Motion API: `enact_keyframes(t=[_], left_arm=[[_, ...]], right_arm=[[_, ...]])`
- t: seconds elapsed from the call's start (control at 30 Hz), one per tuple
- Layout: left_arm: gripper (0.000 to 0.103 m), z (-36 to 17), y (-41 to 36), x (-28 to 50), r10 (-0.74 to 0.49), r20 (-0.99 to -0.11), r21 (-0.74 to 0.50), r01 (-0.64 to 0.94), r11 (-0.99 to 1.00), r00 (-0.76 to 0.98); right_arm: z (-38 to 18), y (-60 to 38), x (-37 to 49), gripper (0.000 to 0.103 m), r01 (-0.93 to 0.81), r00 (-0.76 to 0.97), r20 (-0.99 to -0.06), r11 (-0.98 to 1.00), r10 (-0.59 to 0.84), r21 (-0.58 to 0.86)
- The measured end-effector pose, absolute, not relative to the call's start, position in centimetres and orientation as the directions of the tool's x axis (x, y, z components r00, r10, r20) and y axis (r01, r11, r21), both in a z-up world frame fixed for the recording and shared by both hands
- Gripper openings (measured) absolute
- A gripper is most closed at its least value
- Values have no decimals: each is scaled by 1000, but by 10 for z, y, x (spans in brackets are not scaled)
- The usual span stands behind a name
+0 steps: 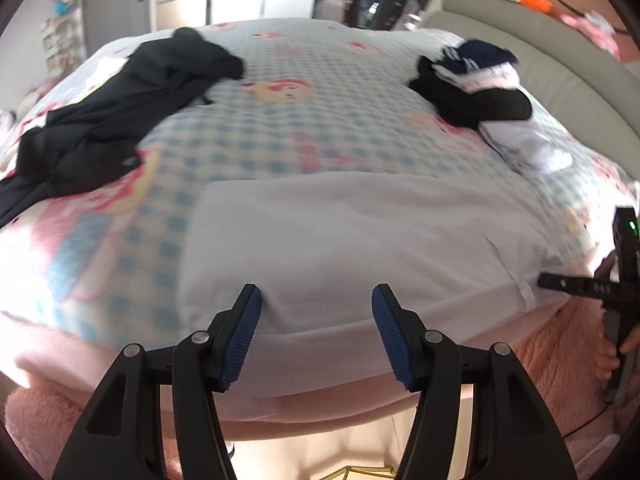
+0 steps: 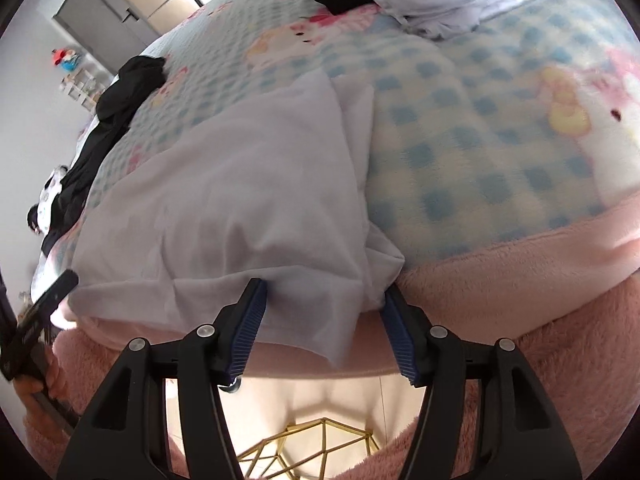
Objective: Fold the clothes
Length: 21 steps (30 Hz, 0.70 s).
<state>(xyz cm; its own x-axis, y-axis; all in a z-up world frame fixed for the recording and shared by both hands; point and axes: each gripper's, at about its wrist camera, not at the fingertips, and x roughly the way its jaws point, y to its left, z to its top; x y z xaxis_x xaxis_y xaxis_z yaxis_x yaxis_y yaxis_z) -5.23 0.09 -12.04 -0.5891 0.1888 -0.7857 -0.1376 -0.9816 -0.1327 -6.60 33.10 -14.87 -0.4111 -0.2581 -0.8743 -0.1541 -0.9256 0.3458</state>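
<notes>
A white garment (image 1: 352, 240) lies flat on the near edge of the bed, its hem hanging a little over the pink blanket. My left gripper (image 1: 316, 300) is open just above its near edge, with cloth between the blue pads but not pinched. In the right wrist view the same garment (image 2: 240, 200) shows a folded right side. My right gripper (image 2: 322, 300) is open, its jaws either side of the garment's near right corner. The right gripper also shows at the right edge of the left wrist view (image 1: 560, 282).
The bed carries a blue-checked cartoon blanket (image 1: 320, 120). A dark garment (image 1: 108, 120) lies crumpled at the far left. A pile of black, navy and white clothes (image 1: 476, 84) sits at the far right by the grey headboard (image 1: 560, 64). A gold wire frame (image 2: 312, 452) stands on the floor below.
</notes>
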Motion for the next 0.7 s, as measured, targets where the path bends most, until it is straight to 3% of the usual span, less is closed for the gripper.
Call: enact_keyframes(t=[0.17,0.23,0.3,0.37,0.7], left_arm=[[60,-117,12,-55,246,-786,-167,-187,-968,-567],[60,-119,13,-56,279,-788,-198,-204,-959,-549],[60,-121,18,-58,289,-797,-201,-217,-955,-530],[60,-122,24,-62,317,-814,-228,-234,-945,-486],[60,-103,89,-101,384,-803,-251,-326,-912,-457]], right_arm=[[-150,327,-71,60,-159,-446,-857,-920,-258,359],[-147,324,-73,50,-134,-469,-838,-916,-278,379],[-142,324,-78,28,-121,-498,-809,-899,-312,421],[-137,325,-83,23,-106,-526,-778,-880,-345,463],[-101,295,-93,19,44,-601,-682,-869,-417,493]])
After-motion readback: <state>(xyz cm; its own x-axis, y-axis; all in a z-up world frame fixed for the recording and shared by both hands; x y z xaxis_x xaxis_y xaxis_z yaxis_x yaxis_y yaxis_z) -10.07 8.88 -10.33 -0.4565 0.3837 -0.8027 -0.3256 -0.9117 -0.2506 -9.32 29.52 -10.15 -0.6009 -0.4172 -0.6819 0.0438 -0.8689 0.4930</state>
